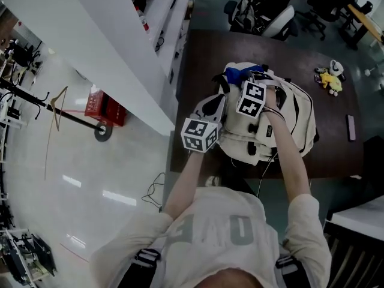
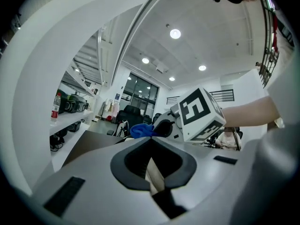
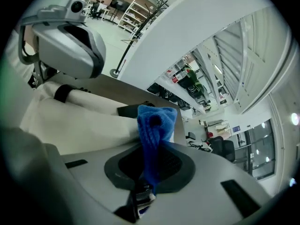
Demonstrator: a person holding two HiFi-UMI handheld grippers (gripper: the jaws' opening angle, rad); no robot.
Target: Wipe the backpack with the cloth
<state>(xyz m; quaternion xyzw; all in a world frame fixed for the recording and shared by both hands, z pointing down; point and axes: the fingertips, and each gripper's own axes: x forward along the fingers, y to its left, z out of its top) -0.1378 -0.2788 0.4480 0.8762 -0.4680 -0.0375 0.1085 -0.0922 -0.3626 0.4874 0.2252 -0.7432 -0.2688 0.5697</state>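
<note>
The wiping step looks in hand: the right gripper (image 3: 149, 165) clenches the blue cloth (image 3: 154, 125) at the top of the cream backpack (image 1: 294, 110) on the dark table (image 1: 204, 59), the left gripper (image 2: 152, 165) pinches a cream strip (image 2: 155, 176) of it, and the next move likely calls for dragging the cloth across the fabric.

Table (image 1: 324, 47), dark brown: found beneath the right claw (image 1: 245, 80). Soft toy (image 1: 329, 80), yellow: laid on it, well right of that claw. Slim dark bar (image 1: 351, 128): placed farther right, near the table edge. Red crate (image 1: 105, 108): set on the floor (image 1: 90, 179), well left of the left claw (image 1: 215, 107).
</note>
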